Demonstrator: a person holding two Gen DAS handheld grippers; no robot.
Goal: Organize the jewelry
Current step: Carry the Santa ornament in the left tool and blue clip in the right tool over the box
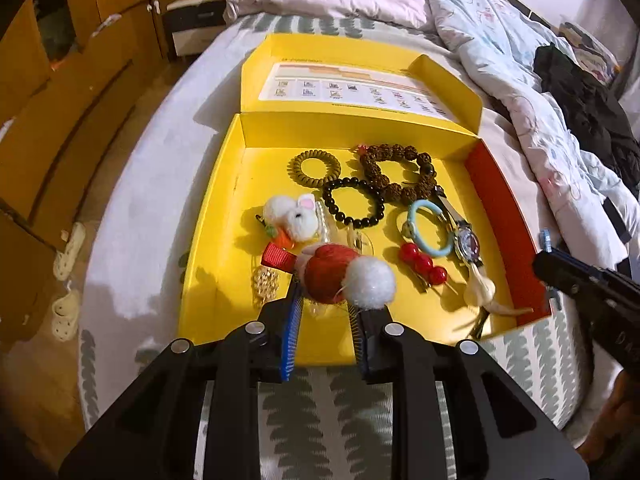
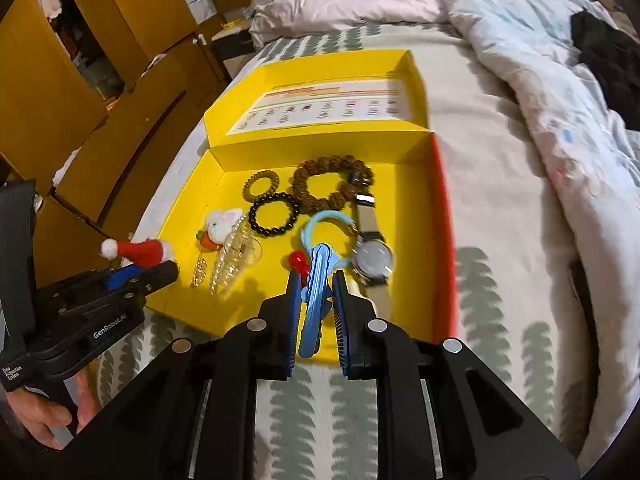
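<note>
Tools both grip items over the yellow box (image 1: 224,216) on the bed. We see the left tool (image 1: 324,300) clamped on a Santa-hat clip (image 1: 340,276); the right tool (image 2: 316,280) pinches a blue hair clip (image 2: 316,300) at the box's 6 o'clock edge.

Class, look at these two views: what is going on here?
A person sorts trinkets in an open yellow cardboard box on a bed. The left gripper holds a red Santa-hat hair clip with white pompom; the right gripper holds a blue plastic hair clip. Bracelets and a wristwatch lie inside.
</note>
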